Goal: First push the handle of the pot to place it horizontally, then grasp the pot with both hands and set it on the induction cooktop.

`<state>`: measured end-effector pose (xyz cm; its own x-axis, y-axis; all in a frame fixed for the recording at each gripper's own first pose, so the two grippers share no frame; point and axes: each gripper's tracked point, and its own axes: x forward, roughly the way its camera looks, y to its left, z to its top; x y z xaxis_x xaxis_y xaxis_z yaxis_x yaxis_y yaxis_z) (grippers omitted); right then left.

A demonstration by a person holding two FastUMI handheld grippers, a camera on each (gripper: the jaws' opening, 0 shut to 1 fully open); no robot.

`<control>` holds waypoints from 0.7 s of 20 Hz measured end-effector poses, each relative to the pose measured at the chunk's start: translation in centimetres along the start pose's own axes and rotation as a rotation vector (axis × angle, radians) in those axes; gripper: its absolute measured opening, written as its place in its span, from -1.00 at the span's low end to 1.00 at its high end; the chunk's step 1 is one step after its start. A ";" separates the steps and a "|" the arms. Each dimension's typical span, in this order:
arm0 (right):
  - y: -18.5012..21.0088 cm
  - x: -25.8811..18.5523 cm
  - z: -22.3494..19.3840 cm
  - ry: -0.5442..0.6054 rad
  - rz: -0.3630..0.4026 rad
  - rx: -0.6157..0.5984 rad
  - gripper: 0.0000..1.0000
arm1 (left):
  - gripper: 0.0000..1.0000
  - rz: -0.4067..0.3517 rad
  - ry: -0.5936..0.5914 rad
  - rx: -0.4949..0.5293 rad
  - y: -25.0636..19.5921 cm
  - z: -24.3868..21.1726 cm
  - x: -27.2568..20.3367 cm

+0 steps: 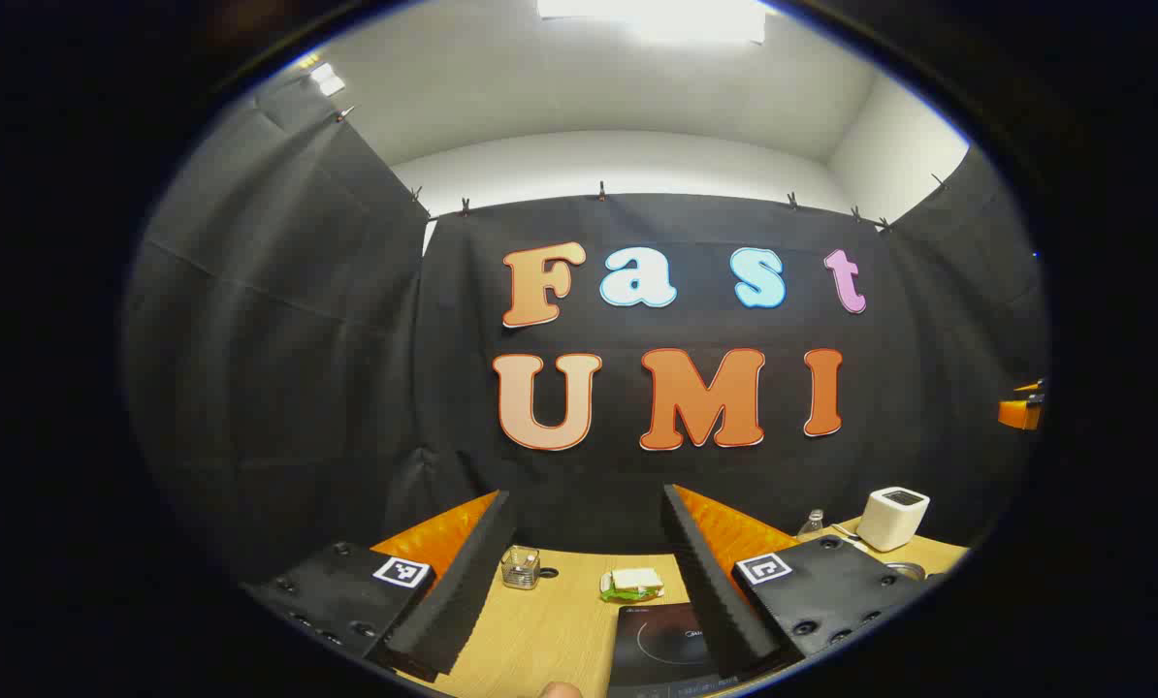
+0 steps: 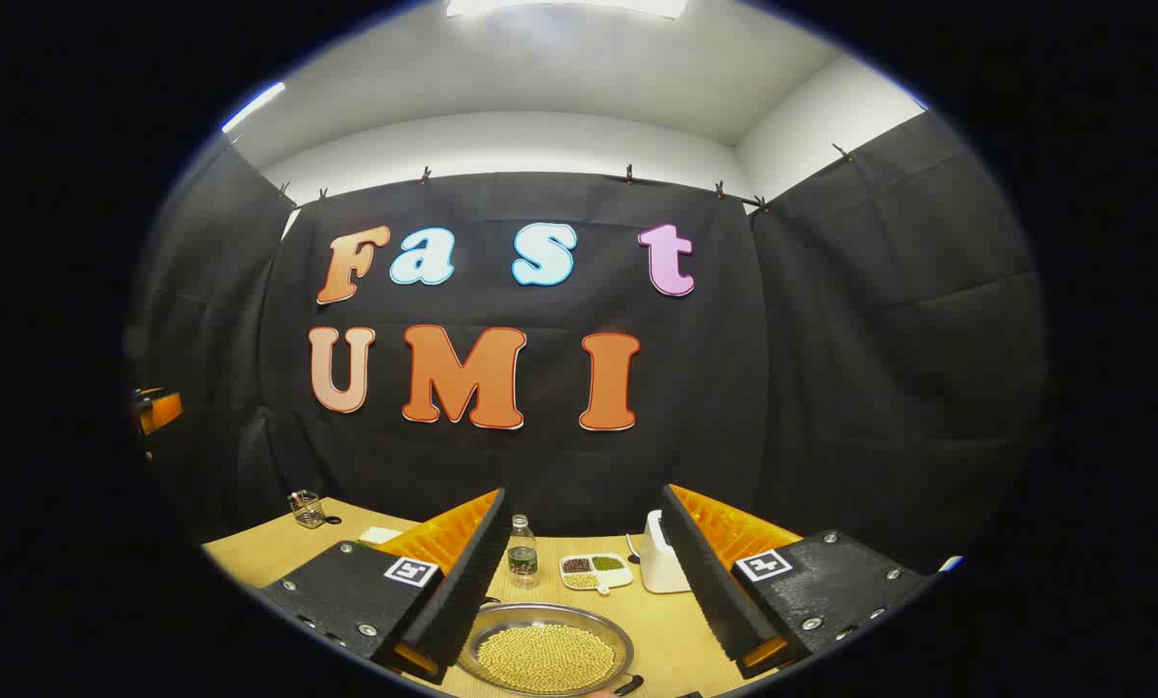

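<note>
Starting closest in: the left gripper [image 1: 589, 582] has its fingers spread wide with nothing between them, hovering above the wooden surface [image 1: 540, 620]. Right under it, at the bottom of the left gripper view, sits the black induction cooktop [image 1: 661, 640], partly hidden behind one finger. A little past that there's a small green-and-white packet [image 1: 632, 584] and a small clear glass holder [image 1: 520, 567], both lying on the surface near each other but apart. Further off to one side is a white boxy appliance [image 1: 894, 519] with a clear bottle [image 1: 812, 524] just beside it.

Over in the right gripper view, the right gripper [image 2: 584, 582] is also wide open, gripping nothing. The pot [image 2: 545, 650] sits on the surface directly below and between its fingers, a shallow metal one full of yellowish beans, not touched by either finger. There's a dark bit at its near rim that could be the handle, but it's cut off so I can't tell which way it points. Behind the pot: a water bottle [image 2: 522, 553], then a white divided dish [image 2: 595, 571] with different coloured grains just beside it, and a white appliance [image 2: 659, 565] next to that.
</note>
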<state>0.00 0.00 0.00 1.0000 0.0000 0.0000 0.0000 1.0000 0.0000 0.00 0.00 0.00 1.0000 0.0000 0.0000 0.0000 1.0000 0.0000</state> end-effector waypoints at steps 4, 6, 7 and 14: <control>0.0 0.3 -0.1 0.003 -0.001 0.005 1.00 | 0.98 0.002 0.002 0.003 -0.1 0.0 0.1; 0.1 0.3 -0.2 0.004 0.002 0.008 1.00 | 0.98 0.005 0.006 0.007 -0.1 -0.1 0.3; 0.1 0.3 -0.1 0.003 0.003 0.007 1.00 | 0.93 0.005 0.006 0.008 0.0 0.0 0.2; -0.1 0.4 -0.3 0.005 0.000 0.007 0.92 | 0.93 0.022 -0.006 0.020 0.3 0.4 -0.1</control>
<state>0.37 -0.07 -0.31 1.0000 0.0004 -0.0046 -0.0004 1.0000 0.0071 -0.07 0.27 0.36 0.9997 0.0219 0.0057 -0.0220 0.9996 0.0202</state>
